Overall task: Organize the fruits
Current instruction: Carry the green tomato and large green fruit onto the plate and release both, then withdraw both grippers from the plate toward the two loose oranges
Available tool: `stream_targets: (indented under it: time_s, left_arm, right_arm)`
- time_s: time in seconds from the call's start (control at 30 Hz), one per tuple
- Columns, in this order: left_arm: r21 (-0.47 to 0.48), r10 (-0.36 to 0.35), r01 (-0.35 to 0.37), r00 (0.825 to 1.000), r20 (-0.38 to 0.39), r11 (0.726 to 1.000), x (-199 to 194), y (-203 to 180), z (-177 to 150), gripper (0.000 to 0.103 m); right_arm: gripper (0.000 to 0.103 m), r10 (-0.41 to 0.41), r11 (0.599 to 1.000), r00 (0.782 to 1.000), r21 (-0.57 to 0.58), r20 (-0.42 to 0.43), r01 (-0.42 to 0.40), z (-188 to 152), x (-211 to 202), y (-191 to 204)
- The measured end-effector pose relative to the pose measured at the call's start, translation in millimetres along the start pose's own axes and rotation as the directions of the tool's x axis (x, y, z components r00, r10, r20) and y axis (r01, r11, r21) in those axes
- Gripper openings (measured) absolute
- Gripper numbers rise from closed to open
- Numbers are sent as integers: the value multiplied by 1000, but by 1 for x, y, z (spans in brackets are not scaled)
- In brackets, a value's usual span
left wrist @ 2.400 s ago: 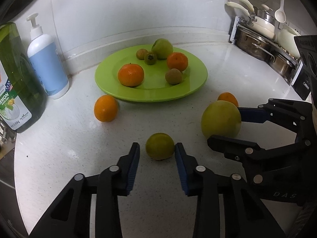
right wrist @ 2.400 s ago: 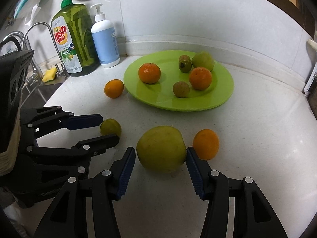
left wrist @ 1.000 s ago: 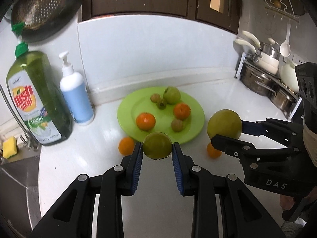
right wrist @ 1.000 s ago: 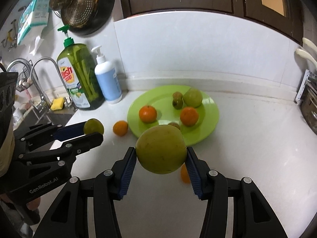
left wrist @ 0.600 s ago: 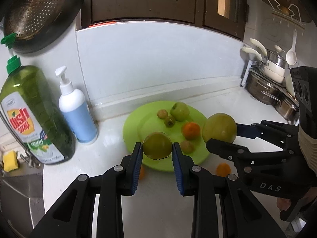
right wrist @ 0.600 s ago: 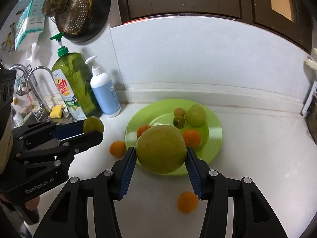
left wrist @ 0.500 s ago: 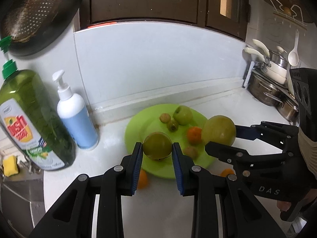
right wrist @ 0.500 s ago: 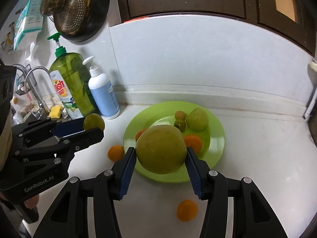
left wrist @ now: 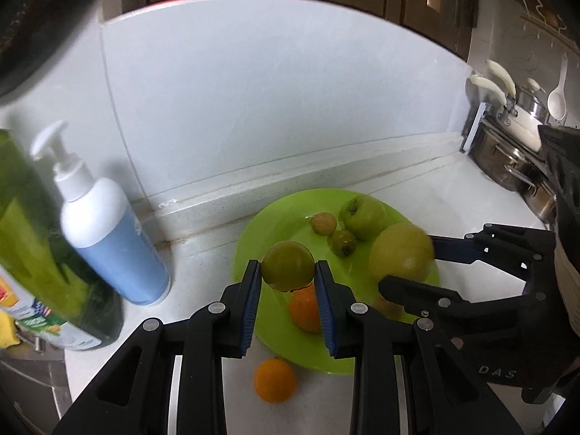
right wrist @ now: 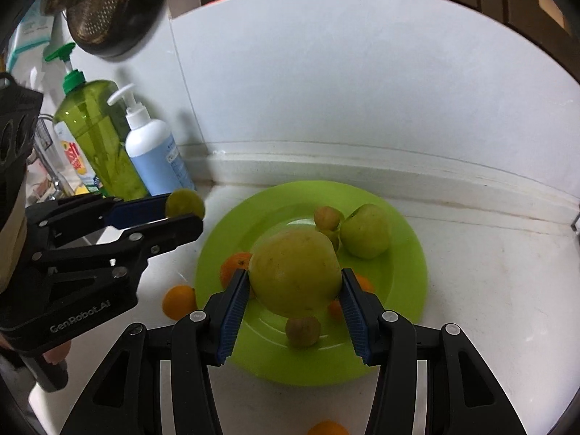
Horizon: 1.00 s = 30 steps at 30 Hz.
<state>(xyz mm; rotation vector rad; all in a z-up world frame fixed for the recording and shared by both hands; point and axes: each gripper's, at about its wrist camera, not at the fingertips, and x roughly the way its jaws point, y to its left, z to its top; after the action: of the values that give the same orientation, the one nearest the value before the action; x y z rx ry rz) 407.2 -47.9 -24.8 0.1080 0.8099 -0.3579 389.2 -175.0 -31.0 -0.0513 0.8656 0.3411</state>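
Home kitchen: dish soap (right wrist: 96, 145), pots (left wrist: 507, 166), colander (right wrist: 105, 7).

The plate (right wrist: 406, 282) is bright lime green on a white, faintly speckled table (right wrist: 507, 308). Each black claw (left wrist: 288, 293) has blue ribbed pads. The big fruit (right wrist: 295, 272) is yellow-green, the small fruit (left wrist: 288, 264) a darker olive green. The orange (left wrist: 274, 380) is vivid orange. The pump bottle (left wrist: 108, 239) is white over pale blue.

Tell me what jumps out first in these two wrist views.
Two fruits held in the air over the green plate: the right gripper clamps a big yellow-green fruit, the left gripper a small green fruit. Two oranges lie on the counter off the plate.
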Motion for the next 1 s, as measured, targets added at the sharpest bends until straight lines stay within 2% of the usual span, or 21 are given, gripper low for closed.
stream_targets:
  time_s: [0.1, 0.23, 0.4, 0.5, 0.73, 1.0]
  left_arm:
    - [3, -13, 13, 1000, -16, 1000, 12, 2, 1, 30]
    - [8, -29, 30, 998, -47, 1000, 28, 4, -1, 30]
    - [21, -39, 40, 998, -51, 999, 34, 1, 0, 30]
    - [30, -28, 29, 999, -46, 999, 32, 0, 1, 34]
    - [7, -15, 15, 1000, -15, 1000, 7, -3, 0, 38]
    - [-11, 22, -22, 998, 53, 1000, -41, -10, -7, 47]
  right_arm:
    - [40, -7, 1000, 1000, -12, -3, 7, 3, 6, -1]
    - [40, -30, 999, 1000, -20, -2, 30, 8, 11, -2]
    - [40, -33, 999, 999, -11, -13, 33, 5, 17, -4]
    - [40, -40, 999, 999, -7, -18, 40, 4, 19, -5]
    - [40, -46, 999, 999, 10, 2, 46, -1, 10, -6]
    - [41, -40, 999, 997, 23, 60, 39, -7, -25, 3]
